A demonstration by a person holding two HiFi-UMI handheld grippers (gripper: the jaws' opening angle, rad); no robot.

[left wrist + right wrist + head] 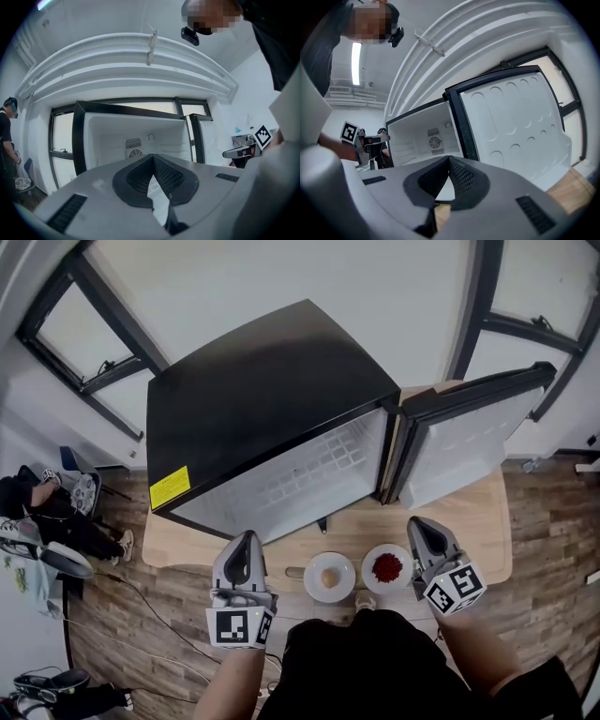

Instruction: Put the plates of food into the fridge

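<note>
**Grippers.** Left gripper [246, 540] and right gripper [419, 525] are both held level and pointed at the fridge [272, 390]. The jaws of each are closed tip to tip, with nothing between them.

**Plates of food.** There are two, flat on the wooden table [487, 521], in the space between the two grippers and just short of their tips.
- The plate with red food [372, 559] lies just beside the right gripper, on its inner side. It carries a heap of red pieces [386, 567].
- The plate with pale food [312, 589] lies next to it toward the left gripper, near that gripper but apart from it. It carries one pale, rounded lump [330, 577].

Both plates are white and round, so neither has a long axis. As a pair they sit side by side in a row across the fridge's front, close together.

**Fridge.** It has a black shell and stands on the same table, beyond the plates and ahead of both grippers, its open mouth facing them. The lining is white, with a round fan grille [135, 153] on the back wall.

**Fridge door [469, 442].** It is swung wide to the right gripper's side, ahead of that gripper, its white moulded lining turned inward.
</note>
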